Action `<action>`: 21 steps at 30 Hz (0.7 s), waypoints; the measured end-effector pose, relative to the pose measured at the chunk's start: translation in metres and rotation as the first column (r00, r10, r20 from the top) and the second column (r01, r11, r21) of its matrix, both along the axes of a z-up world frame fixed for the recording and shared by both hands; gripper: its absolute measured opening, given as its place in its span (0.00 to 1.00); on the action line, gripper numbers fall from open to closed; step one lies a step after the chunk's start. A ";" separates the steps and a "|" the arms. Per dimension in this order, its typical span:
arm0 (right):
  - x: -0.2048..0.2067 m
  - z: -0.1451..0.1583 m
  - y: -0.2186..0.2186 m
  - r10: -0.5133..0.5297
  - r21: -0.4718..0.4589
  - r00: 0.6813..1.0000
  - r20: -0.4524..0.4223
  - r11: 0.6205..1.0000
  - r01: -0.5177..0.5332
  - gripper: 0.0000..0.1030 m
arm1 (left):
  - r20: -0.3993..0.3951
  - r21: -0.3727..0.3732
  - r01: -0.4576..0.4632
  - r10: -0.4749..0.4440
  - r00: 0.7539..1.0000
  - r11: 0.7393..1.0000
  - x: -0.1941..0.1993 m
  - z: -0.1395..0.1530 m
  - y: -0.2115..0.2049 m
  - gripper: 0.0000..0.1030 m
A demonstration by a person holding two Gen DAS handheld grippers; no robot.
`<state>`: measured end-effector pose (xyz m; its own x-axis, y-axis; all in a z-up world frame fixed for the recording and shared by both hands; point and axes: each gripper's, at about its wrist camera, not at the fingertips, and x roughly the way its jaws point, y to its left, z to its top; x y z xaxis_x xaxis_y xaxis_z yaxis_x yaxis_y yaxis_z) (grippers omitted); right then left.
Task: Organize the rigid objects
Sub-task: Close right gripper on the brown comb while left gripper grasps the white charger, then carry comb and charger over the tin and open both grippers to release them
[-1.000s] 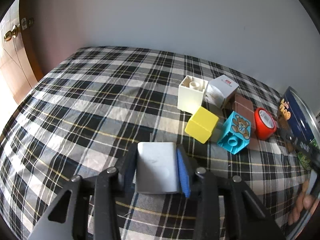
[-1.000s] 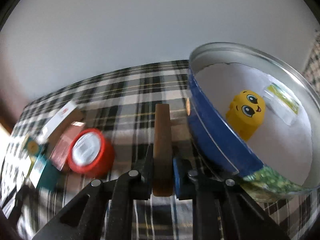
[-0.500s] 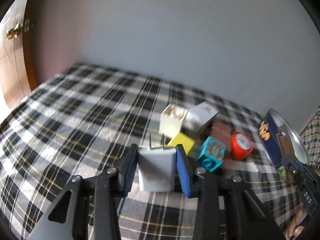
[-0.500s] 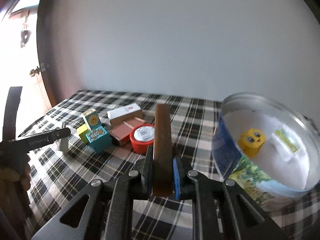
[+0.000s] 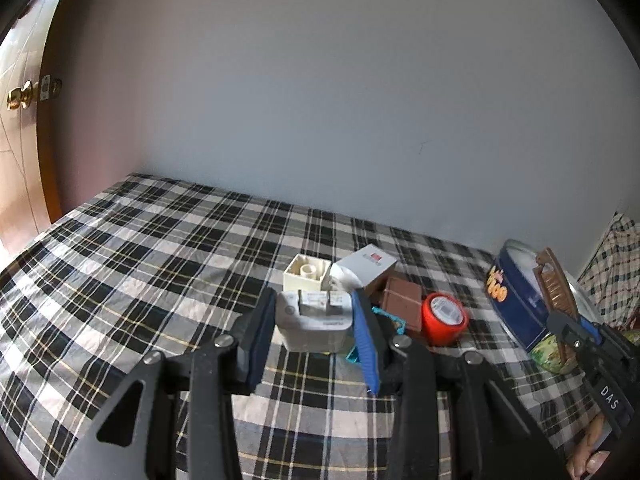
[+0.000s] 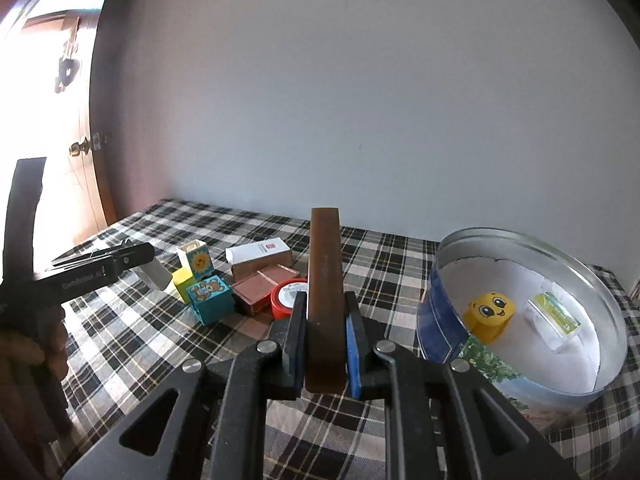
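Plain grey wall and a wooden door frame a bed spread with black-and-white plaid, where a household sorting job is under way. On the right sits a round blue tin, tipped open toward the right wrist camera and already holding a yellow face block and a small packet. Left of it cluster the items not yet sorted: a red tape roll, brown box, white carton, cream block and teal bear block. The right hand-held gripper pinches a brown slab edge-on, its long axis pointing away from the camera; the tin's mouth lies just to its right, so this hand looks nearer. The left hand-held gripper clamps a white plug adapter, prongs apparently forward, with the tin well off to its right beyond the clutter.
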<state>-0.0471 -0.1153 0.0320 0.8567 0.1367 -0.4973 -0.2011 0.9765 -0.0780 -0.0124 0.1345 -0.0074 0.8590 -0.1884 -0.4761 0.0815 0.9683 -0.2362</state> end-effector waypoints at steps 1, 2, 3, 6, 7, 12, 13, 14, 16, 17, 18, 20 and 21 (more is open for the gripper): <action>0.000 0.000 0.000 -0.002 0.004 1.000 0.005 1.000 0.002 0.17 | 0.014 -0.004 0.004 -0.004 1.000 1.000 -0.002 0.002 -0.001 0.36; 0.000 0.001 0.000 -0.003 0.008 1.000 0.013 1.000 0.003 0.17 | 0.027 -0.004 0.005 -0.005 1.000 1.000 -0.003 0.003 -0.002 0.36; -0.001 0.002 0.000 -0.007 0.009 1.000 0.024 1.000 0.007 0.17 | 0.038 -0.004 0.005 -0.005 0.999 1.000 -0.005 0.005 -0.004 0.36; -0.003 0.005 -0.002 -0.019 0.000 0.998 0.052 1.000 0.019 0.17 | 0.051 -0.008 0.013 -0.012 0.999 1.000 -0.006 0.008 -0.009 0.36; -0.002 0.005 -0.003 -0.020 -0.001 0.998 0.056 1.000 0.020 0.17 | 0.052 -0.007 0.009 -0.009 0.999 1.000 -0.006 0.008 -0.012 0.36; 0.000 0.009 -0.012 -0.041 -0.006 0.996 0.079 0.999 0.042 0.17 | 0.079 0.001 0.008 -0.008 0.997 1.000 -0.011 0.016 -0.029 0.36; 0.001 0.010 -0.014 -0.046 -0.002 0.995 0.084 0.999 0.046 0.17 | 0.084 0.007 0.011 -0.011 0.996 1.000 -0.012 0.018 -0.034 0.36; 0.001 0.011 -0.016 -0.049 -0.002 0.995 0.088 0.999 0.049 0.17 | 0.085 0.010 0.012 -0.012 0.996 1.000 -0.012 0.019 -0.038 0.36; 0.000 0.012 -0.022 -0.055 -0.007 0.994 0.098 0.998 0.056 0.17 | 0.088 0.023 0.014 -0.016 0.996 1.000 -0.012 0.021 -0.047 0.36; -0.001 0.013 -0.026 -0.058 -0.010 0.993 0.103 0.998 0.060 0.17 | 0.089 0.028 0.016 -0.019 0.996 0.999 -0.012 0.021 -0.051 0.36; -0.002 0.013 -0.029 -0.065 -0.012 0.992 0.109 0.998 0.067 0.17 | 0.091 0.032 0.018 -0.021 0.996 0.999 -0.012 0.022 -0.055 0.36; -0.003 0.014 -0.039 -0.083 -0.015 0.990 0.116 0.996 0.086 0.17 | 0.089 0.036 0.024 -0.027 0.996 0.999 -0.011 0.024 -0.066 0.36; -0.003 0.015 -0.043 -0.092 -0.012 0.989 0.118 0.995 0.094 0.17 | 0.087 0.035 0.033 -0.036 0.996 0.999 -0.010 0.024 -0.073 0.36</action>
<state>-0.0501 -0.1578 0.0467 0.9177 0.0455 -0.3947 -0.0975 0.9888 -0.1128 -0.0225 0.0615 0.0168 0.8909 -0.2036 -0.4061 0.1335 0.9718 -0.1944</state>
